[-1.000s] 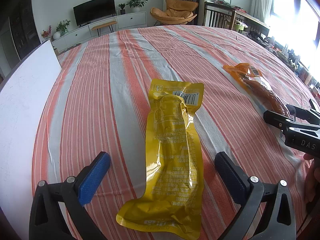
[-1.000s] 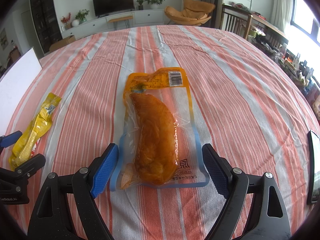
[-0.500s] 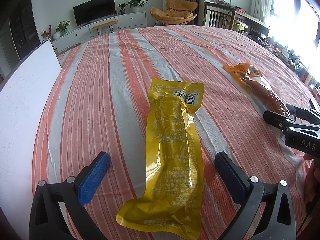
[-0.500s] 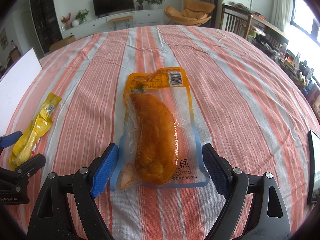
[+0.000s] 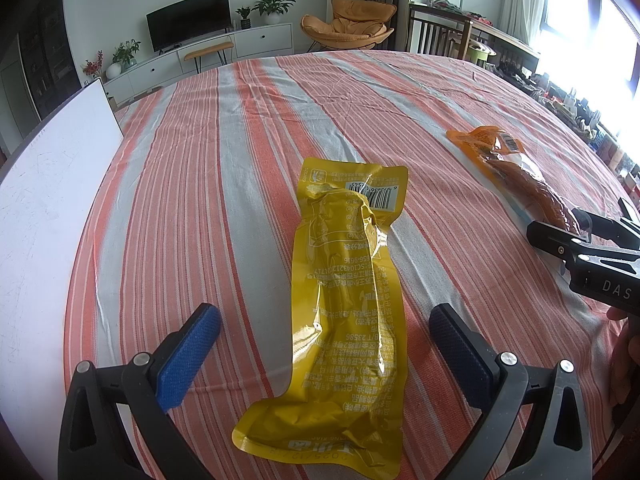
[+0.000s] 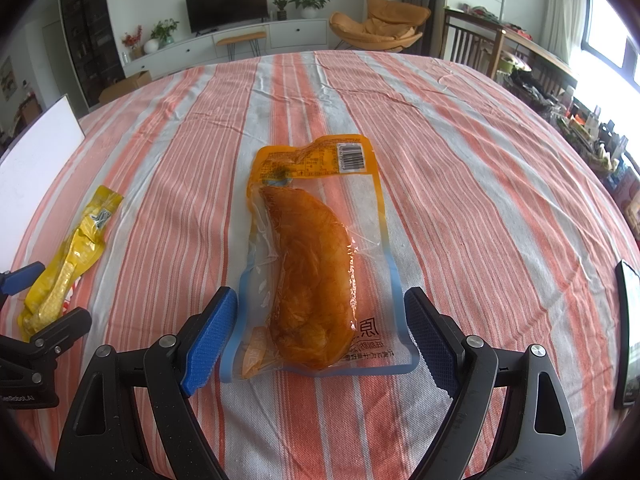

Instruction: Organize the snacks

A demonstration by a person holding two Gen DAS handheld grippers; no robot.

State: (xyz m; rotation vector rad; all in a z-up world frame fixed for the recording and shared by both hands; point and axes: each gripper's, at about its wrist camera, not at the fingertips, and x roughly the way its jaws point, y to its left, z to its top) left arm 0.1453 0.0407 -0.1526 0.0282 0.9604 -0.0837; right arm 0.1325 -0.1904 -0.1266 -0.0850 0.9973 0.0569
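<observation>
While both tongs stand wide apart and grip nothing, the left gripper (image 5: 324,354) straddles 1 yellow snack pouch (image 5: 344,304) lying flat on the striped tablecloth (image 5: 248,152). Right gripper (image 6: 316,330) likewise straddles 1 clear pouch of orange meat (image 6: 312,268), pads beside its edges. Farther left: 1 white board (image 5: 44,200). Beyond: television (image 6: 226,4), orange chair (image 6: 380,28).

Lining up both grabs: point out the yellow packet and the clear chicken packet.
yellow packet (image 5: 344,300), left wrist view, middle of its printed back.
clear chicken packet (image 6: 312,276), right wrist view, on the meat inside.
</observation>
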